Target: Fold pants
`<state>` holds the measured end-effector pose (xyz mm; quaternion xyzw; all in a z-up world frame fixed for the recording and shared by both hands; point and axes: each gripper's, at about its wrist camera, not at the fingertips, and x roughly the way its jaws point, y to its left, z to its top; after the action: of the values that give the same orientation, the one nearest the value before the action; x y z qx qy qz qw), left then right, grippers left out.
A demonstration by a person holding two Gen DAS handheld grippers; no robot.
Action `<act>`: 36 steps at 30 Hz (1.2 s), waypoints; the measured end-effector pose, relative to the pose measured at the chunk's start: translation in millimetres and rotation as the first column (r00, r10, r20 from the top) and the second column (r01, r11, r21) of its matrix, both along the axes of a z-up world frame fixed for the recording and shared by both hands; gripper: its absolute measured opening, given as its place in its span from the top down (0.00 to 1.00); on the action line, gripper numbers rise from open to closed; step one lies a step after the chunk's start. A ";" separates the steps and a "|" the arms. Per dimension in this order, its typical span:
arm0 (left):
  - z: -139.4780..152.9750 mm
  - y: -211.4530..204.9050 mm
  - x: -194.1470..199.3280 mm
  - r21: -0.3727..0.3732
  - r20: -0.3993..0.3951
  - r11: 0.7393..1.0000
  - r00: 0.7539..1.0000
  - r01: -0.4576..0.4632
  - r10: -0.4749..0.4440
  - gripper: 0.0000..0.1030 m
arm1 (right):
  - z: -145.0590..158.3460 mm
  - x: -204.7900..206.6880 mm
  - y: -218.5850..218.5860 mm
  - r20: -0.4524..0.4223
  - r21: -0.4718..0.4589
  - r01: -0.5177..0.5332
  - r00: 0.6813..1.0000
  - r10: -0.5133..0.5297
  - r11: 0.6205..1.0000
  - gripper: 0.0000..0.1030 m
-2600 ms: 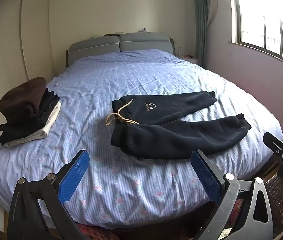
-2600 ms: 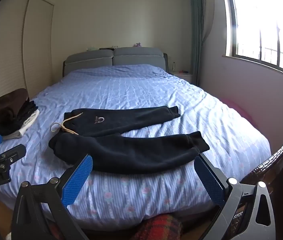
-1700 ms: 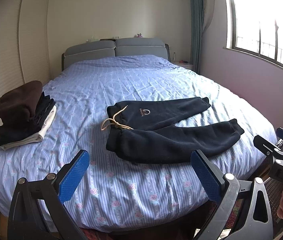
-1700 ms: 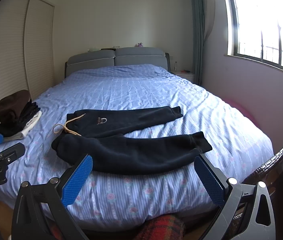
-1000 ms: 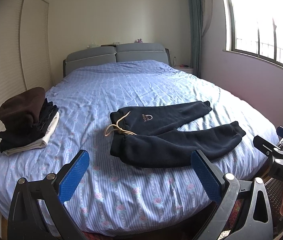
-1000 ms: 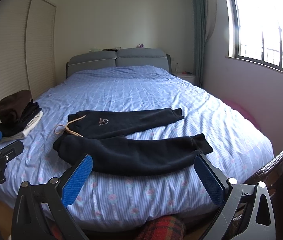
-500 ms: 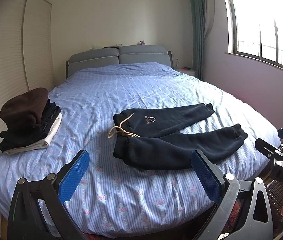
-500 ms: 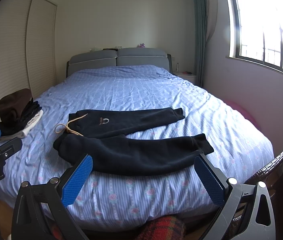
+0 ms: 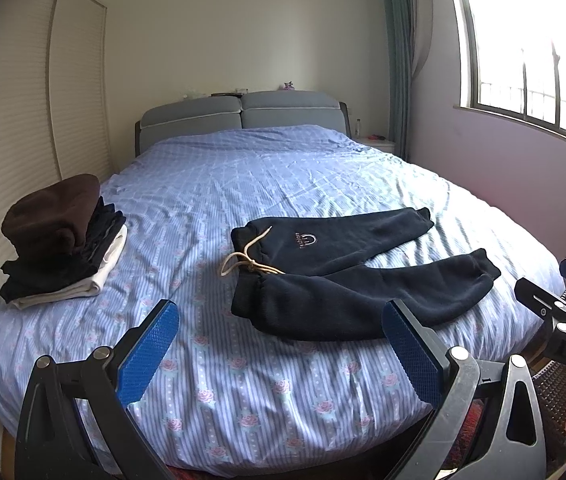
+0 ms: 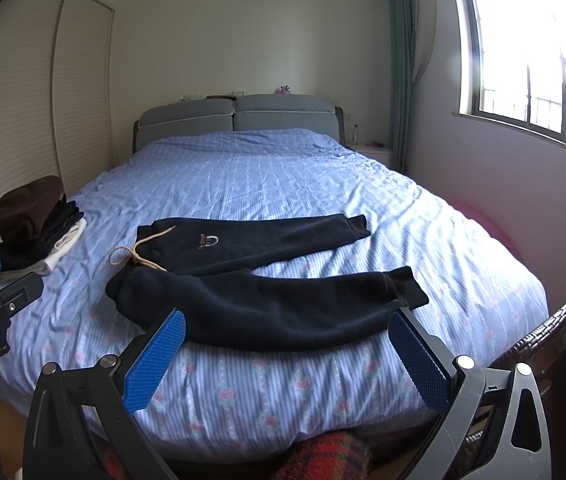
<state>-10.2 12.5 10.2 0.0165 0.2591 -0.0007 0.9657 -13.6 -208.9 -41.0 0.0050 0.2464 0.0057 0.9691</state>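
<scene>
Nothing is folded yet: the dark navy fleece drawstring pants [image 10: 267, 280] lie spread, legs apart, on the blue striped bedsheet [image 10: 283, 184], both the left gripper [image 9: 279, 354] and right gripper [image 10: 283, 360] gaping wide, empty.

Lying spread across the near half of the bed [image 9: 267, 176], dark pants [image 9: 347, 276], legs apart with a strip of bare sheet showing between them. Sitting well apart at the bed's left edge, a pile of folded clothes [image 9: 59, 240]. Stretching open beyond toward the headboard [image 10: 235, 120], bare sheet. Hovering wide open short of the near edge, both tongs: left [image 9: 279, 356], right [image 10: 287, 364].
</scene>
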 end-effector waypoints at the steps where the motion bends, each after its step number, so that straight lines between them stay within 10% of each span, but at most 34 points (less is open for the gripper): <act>1: -0.6 0.1 0.6 0.001 -0.002 1.000 1.000 -0.001 0.001 0.00 | 0.1 -0.3 0.8 0.002 -0.001 0.000 1.000 0.000 1.000 0.00; 17: -24.9 2.1 21.6 -0.007 -0.055 1.000 0.998 -0.010 0.009 0.00 | -17.1 16.3 1.3 -0.033 -0.005 0.020 0.999 -0.020 1.000 0.00; 36: -125.7 16.1 139.0 -0.146 -0.335 0.986 0.942 -0.083 0.030 0.01 | -106.8 115.7 -56.2 -0.186 0.032 0.225 0.959 -0.216 0.974 0.00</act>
<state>128.8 28.6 -115.5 -0.0677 0.4172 0.0038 0.9063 102.1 -265.2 -147.8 0.0584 0.3312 -0.0963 0.9368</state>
